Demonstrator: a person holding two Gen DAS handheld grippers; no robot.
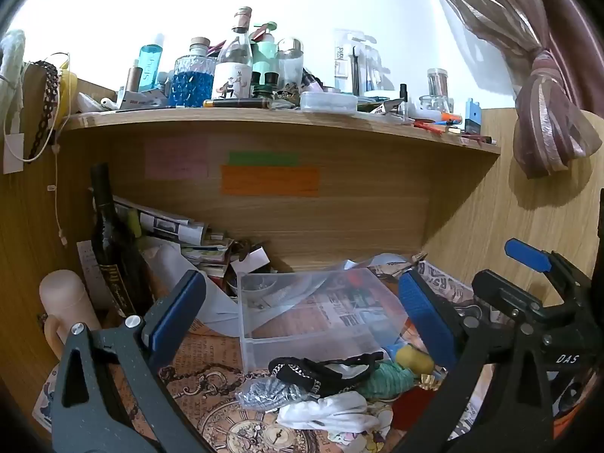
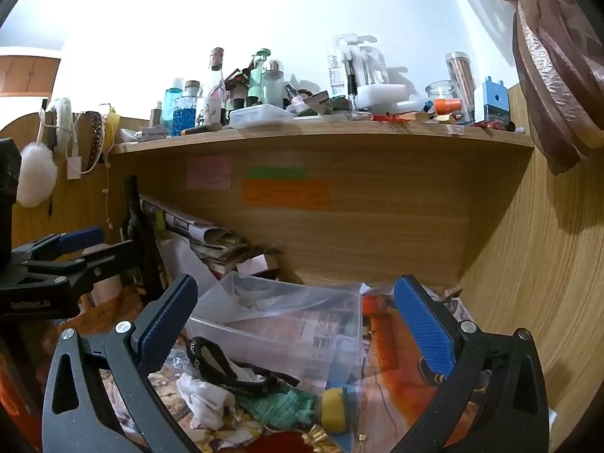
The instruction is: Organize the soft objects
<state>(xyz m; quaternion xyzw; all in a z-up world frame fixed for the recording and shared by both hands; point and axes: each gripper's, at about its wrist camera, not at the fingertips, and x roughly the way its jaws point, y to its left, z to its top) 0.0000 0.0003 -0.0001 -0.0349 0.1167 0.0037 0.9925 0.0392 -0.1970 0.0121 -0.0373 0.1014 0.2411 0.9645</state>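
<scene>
While both my grippers [image 1: 298,309] [image 2: 298,317] gape empty, a clear plastic bin [image 1: 302,302] sits beyond crumpled cloth [image 1: 328,411] and a knitted green bundle [image 1: 389,379].

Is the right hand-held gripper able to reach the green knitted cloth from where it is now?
Probably yes. The right hand-held gripper is open above the pile, and the green knitted cloth lies exposed below it. Only the black strap crosses its upper edge; the clear plastic box sits behind.

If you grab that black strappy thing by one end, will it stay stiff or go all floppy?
Probably floppy: the black strap lies in loose curves draped over the green cloth. It looks thin, so likely light. Its loop might snag the white cloth beside it.
</scene>
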